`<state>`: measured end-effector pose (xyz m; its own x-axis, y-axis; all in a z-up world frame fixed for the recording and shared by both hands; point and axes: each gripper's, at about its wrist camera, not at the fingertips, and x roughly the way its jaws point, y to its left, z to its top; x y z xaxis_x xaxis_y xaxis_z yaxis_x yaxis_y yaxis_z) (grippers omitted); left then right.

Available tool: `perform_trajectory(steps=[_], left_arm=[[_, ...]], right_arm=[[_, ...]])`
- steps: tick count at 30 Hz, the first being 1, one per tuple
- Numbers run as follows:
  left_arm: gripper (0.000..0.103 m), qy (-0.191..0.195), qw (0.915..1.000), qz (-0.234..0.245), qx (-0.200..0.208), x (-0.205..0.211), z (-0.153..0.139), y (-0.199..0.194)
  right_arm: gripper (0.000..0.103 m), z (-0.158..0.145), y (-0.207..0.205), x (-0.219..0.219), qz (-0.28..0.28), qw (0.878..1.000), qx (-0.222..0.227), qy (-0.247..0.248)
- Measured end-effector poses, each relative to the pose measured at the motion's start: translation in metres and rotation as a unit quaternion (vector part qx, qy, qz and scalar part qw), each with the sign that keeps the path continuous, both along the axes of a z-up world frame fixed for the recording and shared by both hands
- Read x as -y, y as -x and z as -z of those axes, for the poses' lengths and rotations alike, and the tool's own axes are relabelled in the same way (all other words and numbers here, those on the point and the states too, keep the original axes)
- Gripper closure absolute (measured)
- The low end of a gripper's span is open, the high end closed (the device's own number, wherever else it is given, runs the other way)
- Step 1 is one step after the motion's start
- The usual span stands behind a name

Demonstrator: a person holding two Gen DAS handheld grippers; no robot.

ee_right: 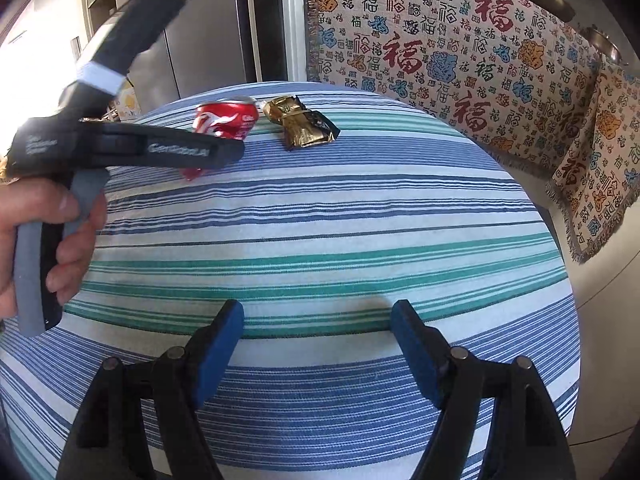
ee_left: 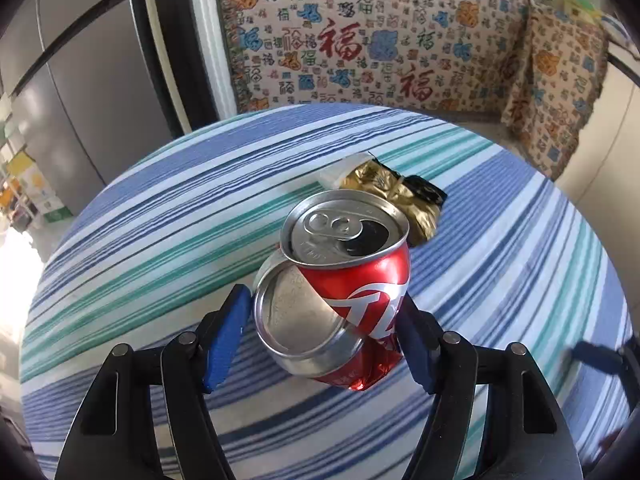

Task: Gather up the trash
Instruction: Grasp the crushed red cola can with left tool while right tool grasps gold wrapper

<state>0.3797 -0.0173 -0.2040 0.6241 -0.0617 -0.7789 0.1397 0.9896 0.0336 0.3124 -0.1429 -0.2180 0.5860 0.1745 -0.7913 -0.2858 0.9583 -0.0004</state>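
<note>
**Crushed can between the left pads, right gripper idle over open cloth**

The round table [ee_right: 360,208] curves away to its far edge, where a fringed, character-printed throw [ee_right: 460,52] hangs just beyond. Most of the striped blue, teal and white woven cloth lies bare, leaving wide room in front of the right gripper [ee_right: 318,344]. The trash sits near the far rim: a red aluminium can [ee_left: 340,292], buckled so its silver top and dished base both face the left wrist camera, and just behind it a crinkled gold and black foil wrapper [ee_left: 400,196] beside a pale plastic piece [ee_left: 340,168].

The left gripper [ee_left: 324,340], held by a hand [ee_right: 44,240] on its grey grip, has its blue pads partly closed with the can between them; the right pad touches the can's red side, the left pad stands at its silver base rim. The right gripper's jaws stand wide apart, holding nothing.
</note>
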Motion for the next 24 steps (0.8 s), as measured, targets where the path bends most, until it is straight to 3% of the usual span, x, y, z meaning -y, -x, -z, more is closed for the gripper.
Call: perform_trajectory(steps=[5,10,13,17,20,24], left_arm=[[0.031,0.001,0.9987,0.050,0.002,-0.029,-0.015,0.071],[0.030,0.022,0.9989,0.036,-0.021,-0.047,-0.010,0.119],[0.029,0.003,0.9994,0.027,-0.021,-0.041,0.000,0.122],[0.014,-0.003,0.9994,0.032,-0.016,-0.036,0.008,0.120],[0.012,-0.008,0.9993,0.033,-0.016,-0.034,0.012,0.119],[0.006,0.003,0.9992,0.027,-0.028,-0.039,0.013,0.116]], right_arm=[[0.024,0.001,0.000,-0.001,0.001,1.000,0.001,0.001],[0.024,0.001,0.001,-0.001,0.000,1.000,0.002,0.002],[0.024,0.001,0.001,-0.002,0.000,1.000,0.002,0.000],[0.021,0.000,-0.012,-0.007,-0.045,0.999,-0.007,0.015],[0.021,-0.004,-0.043,-0.015,-0.064,0.997,-0.010,0.049],[0.020,-0.003,-0.101,-0.027,-0.090,0.994,-0.052,0.026]])
